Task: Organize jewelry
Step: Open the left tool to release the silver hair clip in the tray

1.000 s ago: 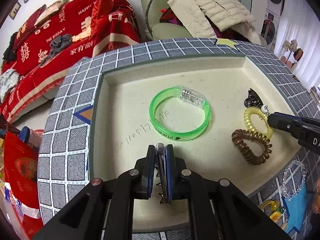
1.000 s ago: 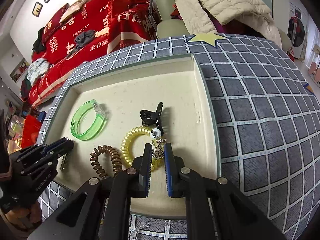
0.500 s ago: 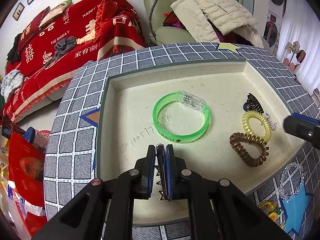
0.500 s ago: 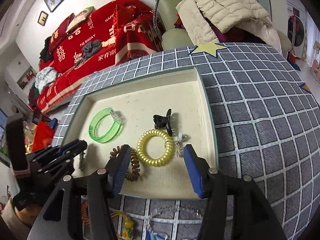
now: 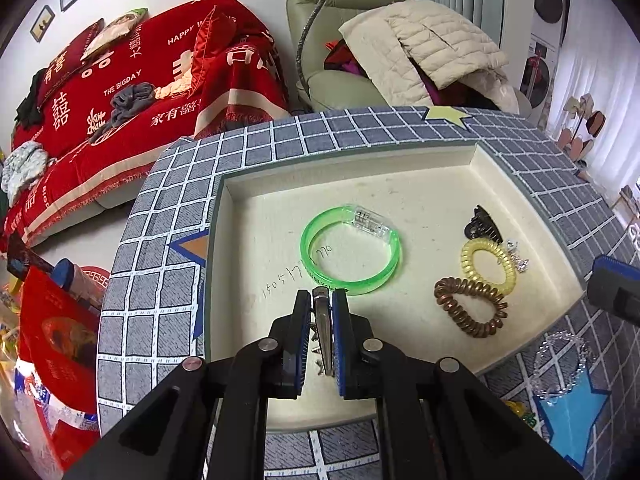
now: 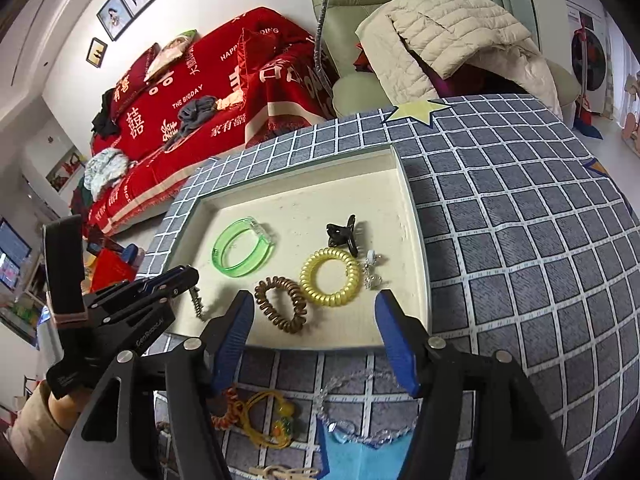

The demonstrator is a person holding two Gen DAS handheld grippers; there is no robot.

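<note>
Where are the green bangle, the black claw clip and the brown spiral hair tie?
green bangle (image 5: 386, 276): left wrist view, on its green band, right side.
black claw clip (image 6: 340, 234): right wrist view, on the clip's body.
brown spiral hair tie (image 5: 472, 320): left wrist view, on its lower coil.

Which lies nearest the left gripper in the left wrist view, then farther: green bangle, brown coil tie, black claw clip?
1. Green bangle, just ahead of the left gripper.
2. Brown coil tie, off to the right.
3. Black claw clip, far right, by the tray wall.
</note>
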